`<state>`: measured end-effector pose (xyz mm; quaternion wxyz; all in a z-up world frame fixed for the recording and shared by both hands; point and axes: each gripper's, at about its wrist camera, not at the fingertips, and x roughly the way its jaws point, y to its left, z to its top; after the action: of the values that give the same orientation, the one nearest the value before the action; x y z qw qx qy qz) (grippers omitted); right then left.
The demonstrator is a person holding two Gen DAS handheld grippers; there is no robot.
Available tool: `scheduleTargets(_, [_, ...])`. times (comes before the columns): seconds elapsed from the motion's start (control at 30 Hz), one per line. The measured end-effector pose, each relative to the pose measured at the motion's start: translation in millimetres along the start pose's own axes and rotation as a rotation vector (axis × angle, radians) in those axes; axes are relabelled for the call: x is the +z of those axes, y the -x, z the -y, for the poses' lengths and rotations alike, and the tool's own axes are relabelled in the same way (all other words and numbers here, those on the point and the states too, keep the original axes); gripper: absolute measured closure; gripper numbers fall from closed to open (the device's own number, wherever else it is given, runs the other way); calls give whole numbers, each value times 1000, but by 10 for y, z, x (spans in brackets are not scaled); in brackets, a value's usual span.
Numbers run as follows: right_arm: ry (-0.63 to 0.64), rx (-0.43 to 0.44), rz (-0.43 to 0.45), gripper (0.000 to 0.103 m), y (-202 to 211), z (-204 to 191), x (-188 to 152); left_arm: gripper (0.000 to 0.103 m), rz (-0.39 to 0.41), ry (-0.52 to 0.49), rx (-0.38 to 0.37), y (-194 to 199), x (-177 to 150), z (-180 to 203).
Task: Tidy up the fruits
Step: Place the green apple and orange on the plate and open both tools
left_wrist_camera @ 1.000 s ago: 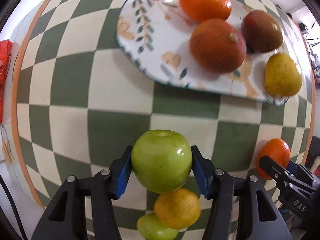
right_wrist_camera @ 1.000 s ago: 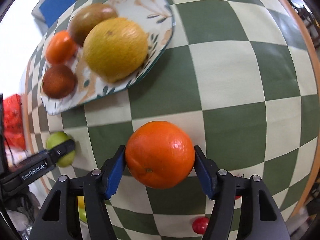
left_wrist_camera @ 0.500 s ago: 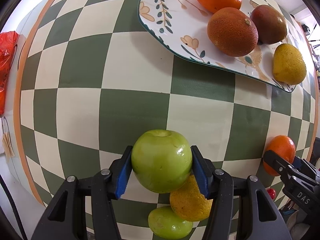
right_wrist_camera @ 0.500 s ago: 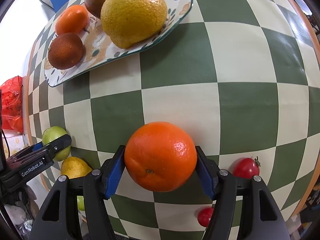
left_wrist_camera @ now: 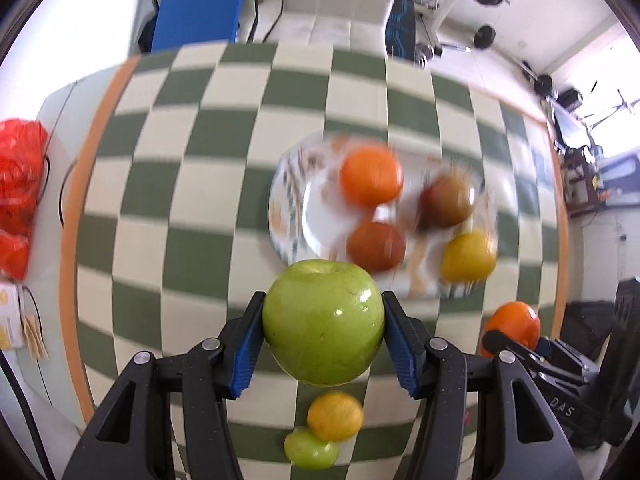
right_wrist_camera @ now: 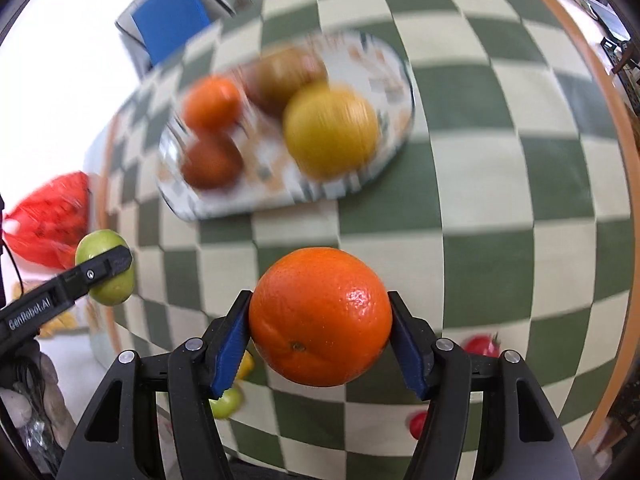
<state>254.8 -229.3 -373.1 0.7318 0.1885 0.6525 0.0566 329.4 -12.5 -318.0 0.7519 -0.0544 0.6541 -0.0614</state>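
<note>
Carry step in hand: left gripper [left_wrist_camera: 324, 340] is clamped on a green apple [left_wrist_camera: 323, 322], right gripper [right_wrist_camera: 319, 336] on an orange [right_wrist_camera: 320, 316], both fruits clear of the checkered table [right_wrist_camera: 500, 160]. Ahead of both jaws lies the plate [left_wrist_camera: 288, 208], four fruits aboard. Next move, probably: bring each fruit over a bare patch and release.

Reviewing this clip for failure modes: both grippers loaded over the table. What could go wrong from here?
1. The green apple and the orange are round and pinched only at their sides by the left gripper and right gripper; either could slip out.
2. The plate already holds four fruits, so a new one may knock them or roll off.
3. Both grippers are close together and might collide at the plate.
</note>
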Motion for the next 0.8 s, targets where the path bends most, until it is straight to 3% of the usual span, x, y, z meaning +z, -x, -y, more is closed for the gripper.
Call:
scheduleTargets(0.1, [-4,7,48,36,142,-43,356,50,-5,20,7,-64,403,-15])
scheduleTargets(0.23, [-16,-25,101,36,197,-2,870,50,-45,31,38,-281,691,7])
scheduleTargets(0.43, [-29,-95,76,36,16,187,1395,49,-139,44,66,-676,928,-48])
scheduleTargets(0.6, [-32,-128,15,36,-279,315,1578,49,-187,45,83,-906,929,-60])
scheduleTargets(0.8, [-32,-131,2,36,-376,352,1608,49,-210,44,80,-990,915,-57])
